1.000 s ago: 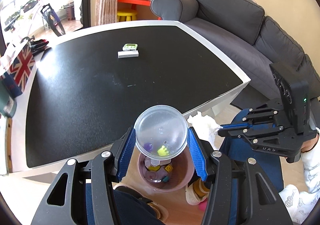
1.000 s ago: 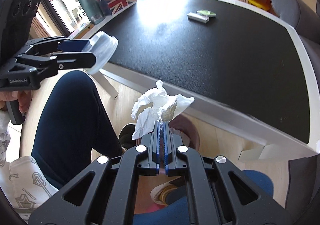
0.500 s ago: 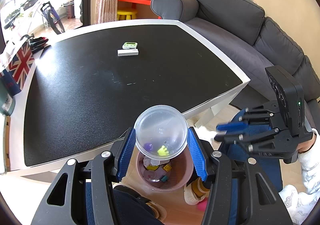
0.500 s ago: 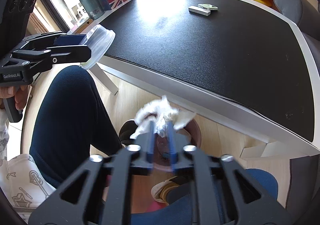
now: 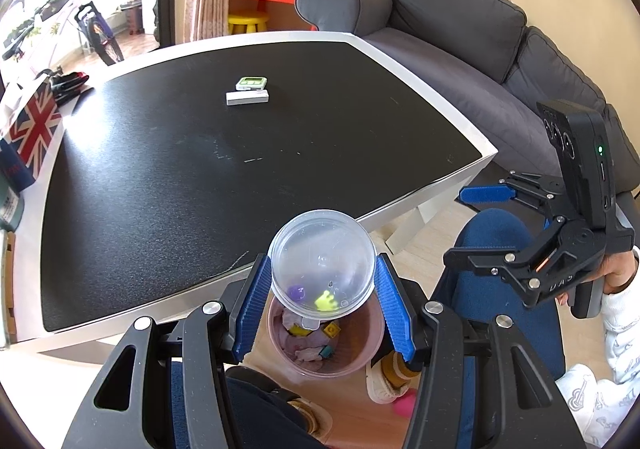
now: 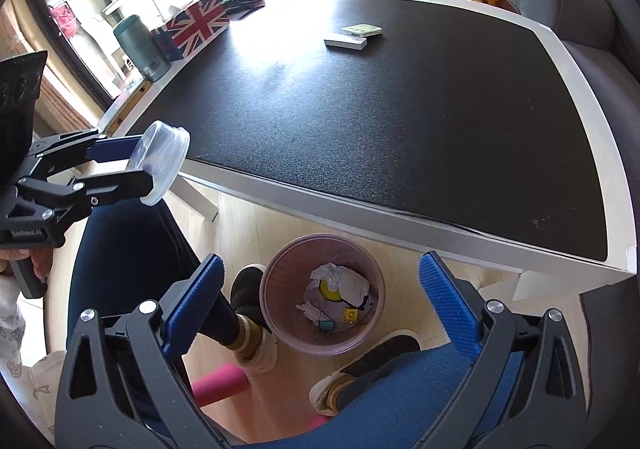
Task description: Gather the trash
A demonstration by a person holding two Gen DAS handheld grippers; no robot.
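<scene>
Clear plastic lid (image 5: 322, 263) sits clamped in the left gripper (image 5: 322, 305) above the pink bin (image 6: 322, 293) on the floor beside the surface's (image 6: 360, 109) edge, crumpled tissue (image 6: 340, 280) inside, right gripper (image 6: 320, 305) spread wide.

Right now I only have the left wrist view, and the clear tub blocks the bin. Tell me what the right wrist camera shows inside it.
Observer: A crumpled white tissue lies on top in the pink bin, near a yellow block.
Operator: Report the right gripper.
Observer: The right gripper is wide open and empty, with the bin framed between its fingers, lower down on the floor.
Operator: Describe my tub from that side.
Observer: The clear tub is shallow and turned on its side. The left gripper clamps it across its width, out past the edge of the table.
</scene>
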